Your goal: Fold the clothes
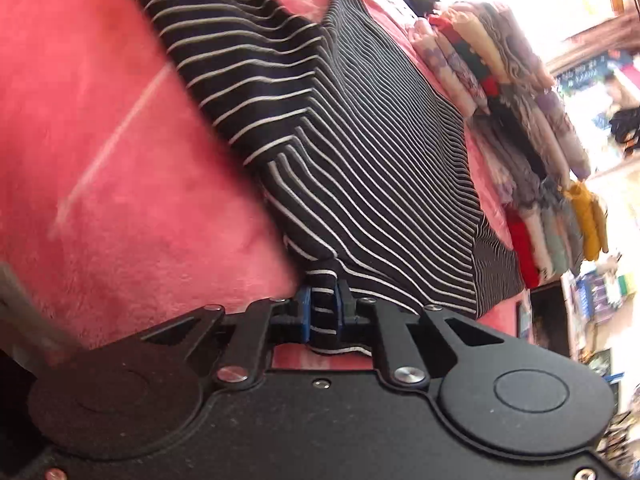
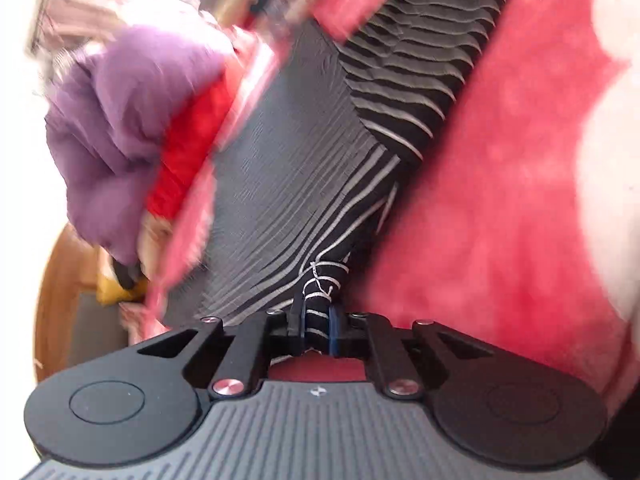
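Risk of striped garment (image 1: 360,152) slipping from thin pinches, left gripper (image 1: 323,308) and right gripper (image 2: 316,320) both clamped at six o'clock edges

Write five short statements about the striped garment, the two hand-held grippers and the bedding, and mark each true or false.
1. The left hand-held gripper is shut on the striped garment. True.
2. The right hand-held gripper hangs open above the cloth. False: it is shut on a bunched edge of the striped garment.
3. The garment lies on a pink blanket. True.
4. The garment is plain white. False: it is black with thin white stripes.
5. A row of folded clothes lies beyond the garment in the left wrist view. True.
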`<state>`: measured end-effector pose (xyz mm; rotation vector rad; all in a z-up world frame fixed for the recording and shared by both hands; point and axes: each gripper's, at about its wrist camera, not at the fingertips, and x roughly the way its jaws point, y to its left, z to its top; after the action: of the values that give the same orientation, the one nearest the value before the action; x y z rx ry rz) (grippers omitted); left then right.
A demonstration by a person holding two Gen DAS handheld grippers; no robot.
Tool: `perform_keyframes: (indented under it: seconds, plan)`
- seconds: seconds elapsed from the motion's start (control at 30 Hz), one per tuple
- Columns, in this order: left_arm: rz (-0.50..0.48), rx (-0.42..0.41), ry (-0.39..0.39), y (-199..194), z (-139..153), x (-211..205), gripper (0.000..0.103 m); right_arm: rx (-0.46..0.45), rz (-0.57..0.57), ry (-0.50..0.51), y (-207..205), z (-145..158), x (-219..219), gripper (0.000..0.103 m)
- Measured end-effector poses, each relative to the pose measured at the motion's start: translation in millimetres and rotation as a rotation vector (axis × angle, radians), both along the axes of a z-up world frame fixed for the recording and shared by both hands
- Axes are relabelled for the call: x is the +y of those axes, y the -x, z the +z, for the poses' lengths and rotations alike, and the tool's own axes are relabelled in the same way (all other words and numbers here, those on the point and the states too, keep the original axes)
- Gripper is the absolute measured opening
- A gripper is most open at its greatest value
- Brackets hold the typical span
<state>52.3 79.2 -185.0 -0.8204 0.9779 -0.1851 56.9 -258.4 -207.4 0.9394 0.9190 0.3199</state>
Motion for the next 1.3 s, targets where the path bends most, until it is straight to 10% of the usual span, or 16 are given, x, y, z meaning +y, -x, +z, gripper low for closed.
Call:
perform_keyframes:
  seconds: [0.37, 0.83, 1.3]
  plan:
    - [0.168, -0.065, 0.026, 10, 27, 57, 0.047, -0.104, -0.008, 0.202, 13, 36, 0, 0.021]
    - [0.605, -0.111, -0.015, -30, 5, 175, 0.035, -0.465, 0.267, 0.614, 0, 58, 83, 0.021]
    - [0.724, -0.176, 0.043, -80, -13, 262, 0.028, -0.630, 0.545, 0.803, -3, 76, 199, 0.020]
